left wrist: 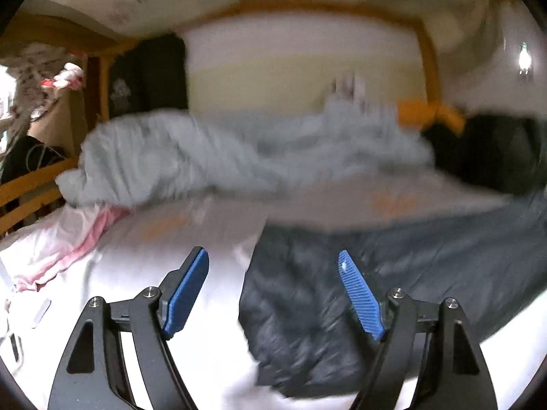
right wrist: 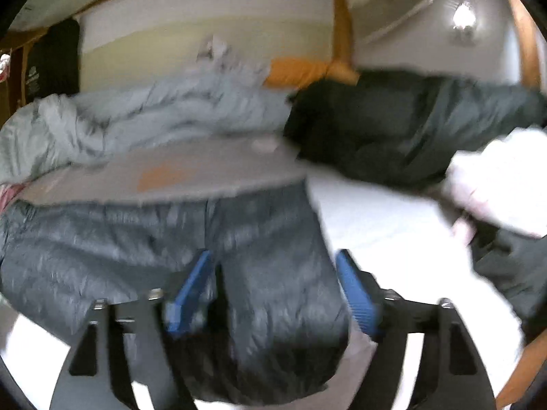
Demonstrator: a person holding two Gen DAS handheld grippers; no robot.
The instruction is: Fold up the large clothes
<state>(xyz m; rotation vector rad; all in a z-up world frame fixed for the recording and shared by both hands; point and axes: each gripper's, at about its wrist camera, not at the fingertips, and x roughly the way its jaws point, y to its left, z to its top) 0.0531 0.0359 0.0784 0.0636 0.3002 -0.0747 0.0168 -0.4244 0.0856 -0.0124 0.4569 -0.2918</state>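
Note:
A dark grey puffy jacket [left wrist: 359,294] lies spread on the white bed sheet [left wrist: 164,273]. My left gripper [left wrist: 273,263] is open, its blue pads [left wrist: 359,294] apart above the jacket's left end. In the right wrist view the same jacket [right wrist: 171,235] fills the foreground. My right gripper [right wrist: 273,266] is open and straddles a bulging part of the jacket without closing on it. Both views are motion-blurred.
A light grey quilted garment [left wrist: 205,157] lies heaped at the back; it also shows in the right wrist view [right wrist: 154,116]. A black garment [right wrist: 393,126] lies back right, a white one [right wrist: 495,177] at right, pink-white cloth [left wrist: 68,239] at left. A wooden bed frame [left wrist: 30,191] borders the left.

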